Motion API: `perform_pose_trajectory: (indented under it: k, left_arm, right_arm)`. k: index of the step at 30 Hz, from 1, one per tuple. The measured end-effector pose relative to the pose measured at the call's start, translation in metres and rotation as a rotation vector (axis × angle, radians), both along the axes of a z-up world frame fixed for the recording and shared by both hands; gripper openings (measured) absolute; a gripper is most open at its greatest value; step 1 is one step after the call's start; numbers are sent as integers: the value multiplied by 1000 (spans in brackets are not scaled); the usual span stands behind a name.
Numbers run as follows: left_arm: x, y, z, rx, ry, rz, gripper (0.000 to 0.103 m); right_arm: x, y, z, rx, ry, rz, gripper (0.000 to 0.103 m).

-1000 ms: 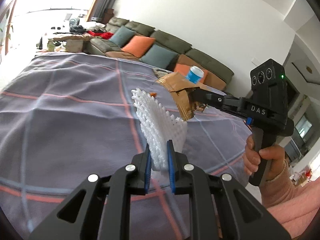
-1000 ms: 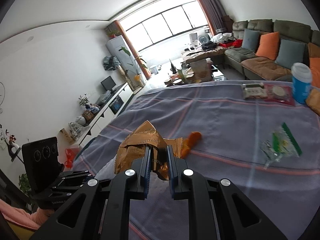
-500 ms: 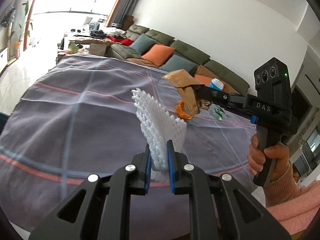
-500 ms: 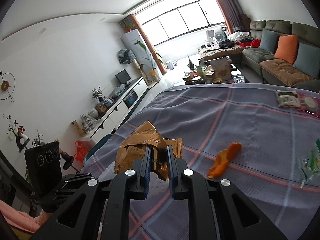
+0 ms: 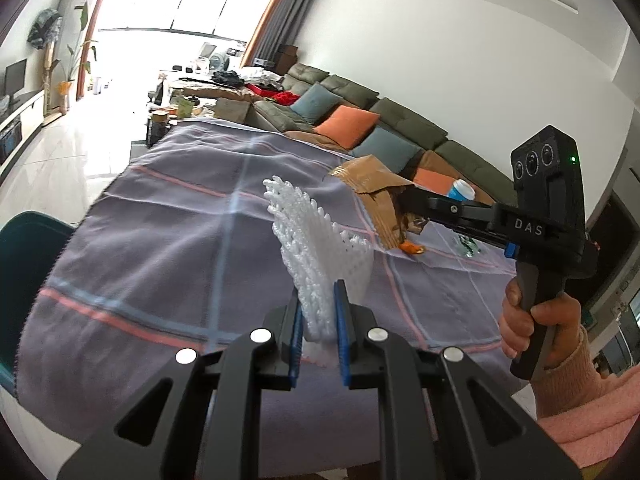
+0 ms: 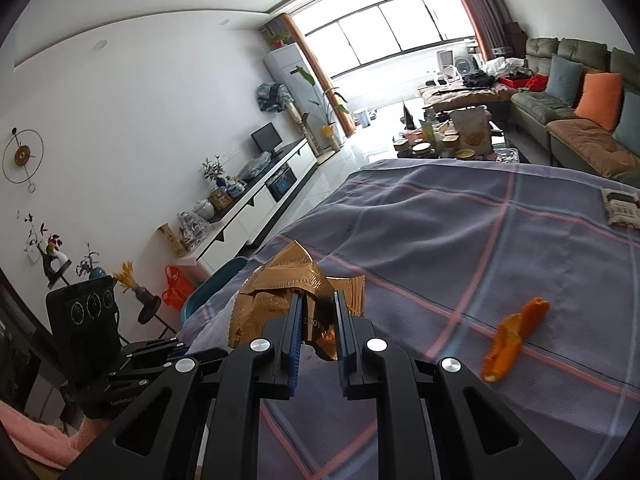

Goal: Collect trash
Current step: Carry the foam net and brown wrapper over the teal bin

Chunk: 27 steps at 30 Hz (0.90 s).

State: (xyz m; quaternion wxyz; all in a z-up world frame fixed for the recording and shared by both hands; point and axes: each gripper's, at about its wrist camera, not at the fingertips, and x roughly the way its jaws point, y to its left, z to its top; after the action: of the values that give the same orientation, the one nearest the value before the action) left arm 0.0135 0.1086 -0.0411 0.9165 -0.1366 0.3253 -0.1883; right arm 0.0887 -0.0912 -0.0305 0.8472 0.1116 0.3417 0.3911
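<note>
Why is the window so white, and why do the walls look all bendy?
Left wrist view: daylight overexposes the window, washing out the floor below; the tablecloth looks smeared near the edge. Right wrist view: the fisheye lens curves the ceiling line and window; corners go black.

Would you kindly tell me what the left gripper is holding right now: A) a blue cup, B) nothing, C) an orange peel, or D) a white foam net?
D: the left gripper is shut on the white foam net, while the orange peel lies on the tablecloth.
</note>
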Motion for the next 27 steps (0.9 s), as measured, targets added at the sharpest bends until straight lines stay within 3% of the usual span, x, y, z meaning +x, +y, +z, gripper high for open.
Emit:
perform_pose_trajectory:
  k: [27]
  left_arm:
    - [-38, 69, 12, 6, -20, 195, 16]
  right_arm:
    - [9, 61, 5, 0, -15, 130, 15]
